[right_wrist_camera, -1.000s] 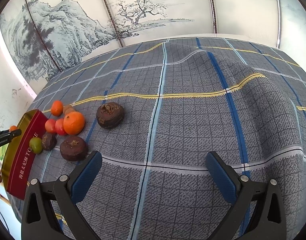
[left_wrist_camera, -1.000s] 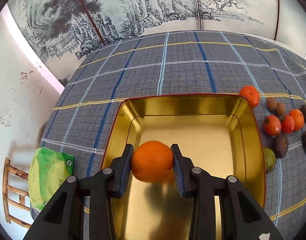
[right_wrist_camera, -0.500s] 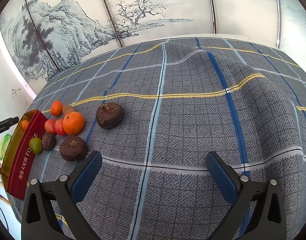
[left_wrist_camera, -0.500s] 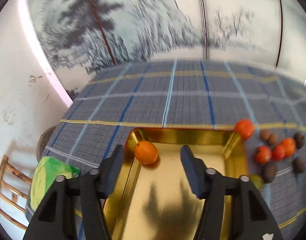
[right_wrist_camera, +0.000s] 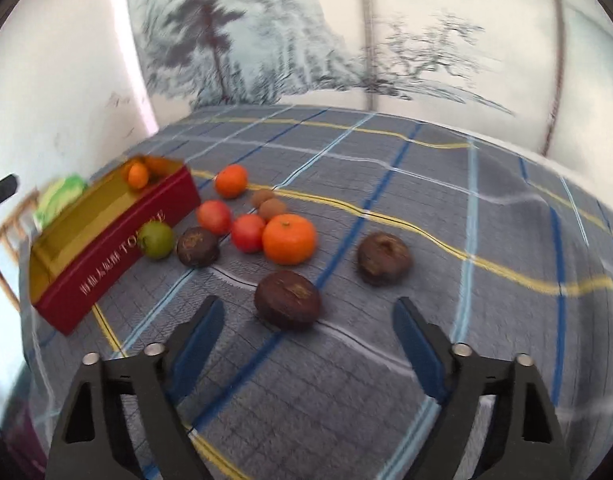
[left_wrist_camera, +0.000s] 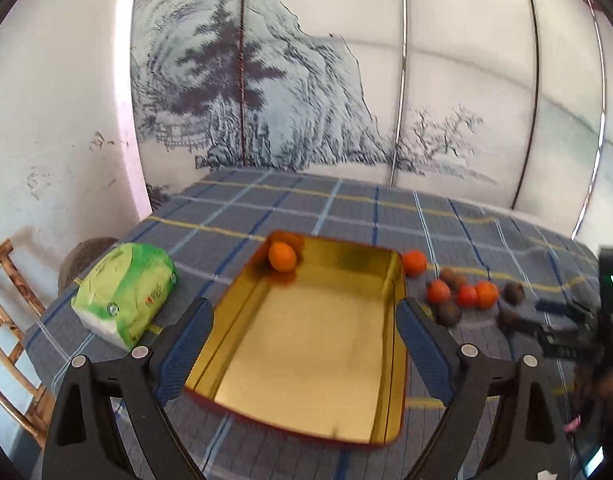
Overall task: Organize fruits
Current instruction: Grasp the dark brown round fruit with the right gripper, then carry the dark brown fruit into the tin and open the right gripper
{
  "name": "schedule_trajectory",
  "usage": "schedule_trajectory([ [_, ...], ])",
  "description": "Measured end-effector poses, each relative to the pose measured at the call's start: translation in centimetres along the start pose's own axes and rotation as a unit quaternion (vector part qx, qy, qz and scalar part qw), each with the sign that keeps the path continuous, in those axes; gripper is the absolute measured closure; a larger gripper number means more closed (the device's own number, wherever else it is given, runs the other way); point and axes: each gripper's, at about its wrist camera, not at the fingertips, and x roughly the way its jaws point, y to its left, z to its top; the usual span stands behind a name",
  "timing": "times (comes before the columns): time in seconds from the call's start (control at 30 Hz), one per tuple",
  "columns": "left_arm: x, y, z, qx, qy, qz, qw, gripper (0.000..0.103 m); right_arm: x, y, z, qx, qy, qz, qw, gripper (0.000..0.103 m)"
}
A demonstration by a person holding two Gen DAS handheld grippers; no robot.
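A gold-lined tin [left_wrist_camera: 318, 344] with red sides holds one orange [left_wrist_camera: 282, 256] in its far left corner. My left gripper [left_wrist_camera: 304, 320] hangs above the tin's near half. Its jaws are opening and nothing is between them. Loose fruit lies right of the tin: a large orange [right_wrist_camera: 289, 239], two red fruits [right_wrist_camera: 248, 233], a green one [right_wrist_camera: 157, 240] and dark brown ones [right_wrist_camera: 197, 246]. My right gripper [right_wrist_camera: 308, 312] points down at the nearest dark brown fruit [right_wrist_camera: 287, 299]. Its jaws are closing, the fruit lies between the fingertips, and the pads are clear of it.
A green packet [left_wrist_camera: 124, 290] lies left of the tin near the table's edge, with a wooden chair [left_wrist_camera: 2, 280] beyond it. Another dark fruit [right_wrist_camera: 383, 258] sits to the right. The checked cloth [right_wrist_camera: 486, 240] is rumpled there. A painted screen [left_wrist_camera: 306, 100] stands behind the table.
My left gripper let go of the orange, opened wide and pulled back and up; the orange now rests in the tin's far corner. My right gripper swung over to the fruit and narrowed.
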Motion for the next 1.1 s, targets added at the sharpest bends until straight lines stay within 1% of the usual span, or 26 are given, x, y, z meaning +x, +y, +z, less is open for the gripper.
schedule_trajectory([
  [0.03, -0.3, -0.2, -0.4, 0.005, 0.003, 0.001, 1.0000, 0.013, 0.5, 0.1, 0.2, -0.005, 0.007, 0.003, 1.000, 0.026],
  [0.1, -0.6, -0.4, -1.2, 0.007, 0.008, 0.001, 0.9999, 0.011, 1.3, 0.2, 0.6, -0.011, 0.017, 0.012, 1.000, 0.028],
  [0.13, -0.6, -0.5, -1.5, 0.007, 0.011, 0.000, 0.9999, 0.011, 1.7, 0.2, 0.7, -0.014, 0.022, 0.014, 1.000, 0.031],
  [0.2, -0.7, -0.6, -2.0, 0.013, 0.018, 0.004, 0.9998, 0.011, 2.6, 0.3, 0.8, -0.020, 0.036, 0.020, 0.999, 0.045],
  [0.23, -0.6, -0.6, -2.2, 0.016, 0.019, 0.006, 0.9997, 0.011, 3.3, 0.4, 0.6, -0.022, 0.053, 0.024, 0.998, 0.060],
  [0.27, -0.7, -0.6, -2.3, 0.017, 0.018, 0.009, 0.9997, 0.011, 3.7, 0.5, 0.6, -0.019, 0.058, 0.023, 0.998, 0.061],
  [0.37, -1.0, 0.3, -2.6, -0.004, 0.014, 0.016, 0.9998, 0.011, 2.8, 0.5, 0.5, -0.001, 0.051, 0.035, 0.998, 0.062],
  [0.47, -0.6, 1.5, -2.8, -0.028, 0.030, 0.021, 0.9989, 0.011, 0.3, 2.0, 0.3, 0.002, 0.018, 0.061, 0.998, 0.062],
  [0.57, -0.3, 2.5, -3.3, -0.047, 0.041, 0.031, 0.9975, 0.011, -1.7, 4.8, 0.7, -0.009, -0.001, 0.095, 0.995, 0.062],
  [0.67, -0.4, 2.8, -3.3, -0.046, 0.045, 0.026, 0.9976, 0.011, -2.1, 8.0, 2.2, -0.032, -0.005, 0.127, 0.991, 0.062],
  [0.73, -1.0, 2.8, -3.3, -0.036, 0.035, 0.032, 0.9982, 0.011, -1.7, 10.1, 3.7, -0.045, -0.005, 0.146, 0.988, 0.062],
  [0.83, -1.9, 2.4, -3.3, -0.012, 0.021, 0.048, 0.9986, 0.010, -0.6, 12.6, 5.8, -0.063, -0.001, 0.155, 0.986, 0.062],
  [0.9, -2.2, 2.4, -3.0, -0.002, 0.017, 0.045, 0.9989, 0.010, 0.6, 14.2, 7.2, -0.071, 0.008, 0.167, 0.983, 0.062],
  [1.0, -2.3, 2.7, -2.7, 0.000, 0.024, 0.042, 0.9988, 0.008, 3.1, 16.6, 9.0, -0.082, 0.036, 0.176, 0.980, 0.061],
  [1.1, -2.1, 3.3, -2.6, -0.006, 0.036, 0.033, 0.9988, 0.008, 5.6, 18.7, 9.8, -0.085, 0.065, 0.181, 0.978, 0.061],
])
